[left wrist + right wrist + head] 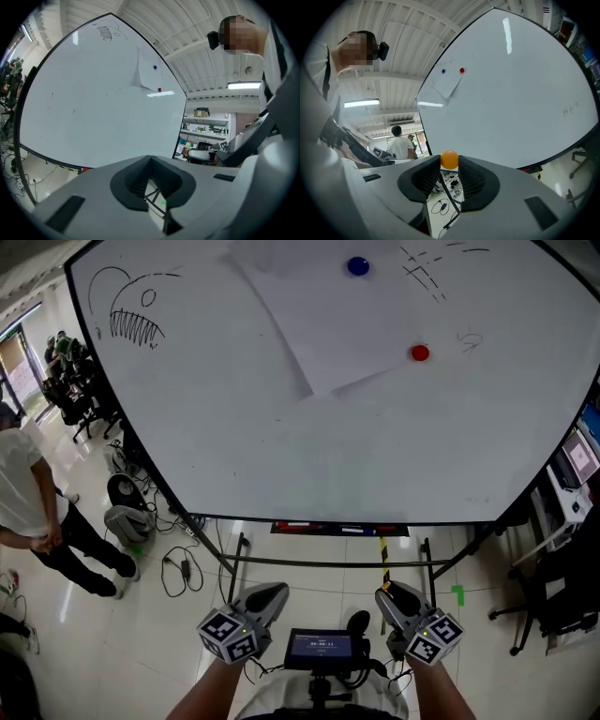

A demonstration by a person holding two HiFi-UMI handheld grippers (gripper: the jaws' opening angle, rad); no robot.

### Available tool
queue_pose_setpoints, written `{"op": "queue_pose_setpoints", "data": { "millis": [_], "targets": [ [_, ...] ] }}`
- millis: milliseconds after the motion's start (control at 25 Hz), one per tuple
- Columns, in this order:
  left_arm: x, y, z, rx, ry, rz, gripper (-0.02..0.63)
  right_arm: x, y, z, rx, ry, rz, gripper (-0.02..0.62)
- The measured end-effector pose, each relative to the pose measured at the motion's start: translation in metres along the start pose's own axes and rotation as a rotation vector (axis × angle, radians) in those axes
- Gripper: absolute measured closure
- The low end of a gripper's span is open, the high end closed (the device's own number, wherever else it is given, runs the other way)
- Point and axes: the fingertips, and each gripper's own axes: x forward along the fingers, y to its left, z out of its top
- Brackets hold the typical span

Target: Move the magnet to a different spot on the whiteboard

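An orange ball-shaped magnet (449, 160) sits pinched between the tips of my right gripper (449, 164), held low in front of the whiteboard (375, 446). In the head view, the right gripper (386, 594) and left gripper (274, 592) both hang below the board's bottom edge, and the orange magnet is hidden there. The left gripper (150, 158) is shut with nothing in it. On the board a blue magnet (357, 266) and a red magnet (419, 353) pin a white paper sheet (319, 324).
A pen tray (339, 528) runs under the board. A person (28, 512) stands at the left near cables (178, 568) on the floor. Office chairs (70, 390) stand far left, equipment (572, 474) to the right. A small screen (319, 648) sits between my hands.
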Motion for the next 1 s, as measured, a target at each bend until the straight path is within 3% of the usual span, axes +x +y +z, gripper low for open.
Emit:
{"op": "queue_pose_setpoints", "data": {
  "millis": [520, 1000],
  "targets": [
    [-0.032, -0.014, -0.008, 0.02, 0.015, -0.034, 0.572, 0.003, 0.04, -0.018, -0.062, 0.027, 0.015, 0.459],
    [-0.04, -0.021, -0.015, 0.017, 0.01, -0.069, 0.572, 0.001, 0.049, -0.024, -0.068, 0.026, -0.011, 0.459]
  ]
}}
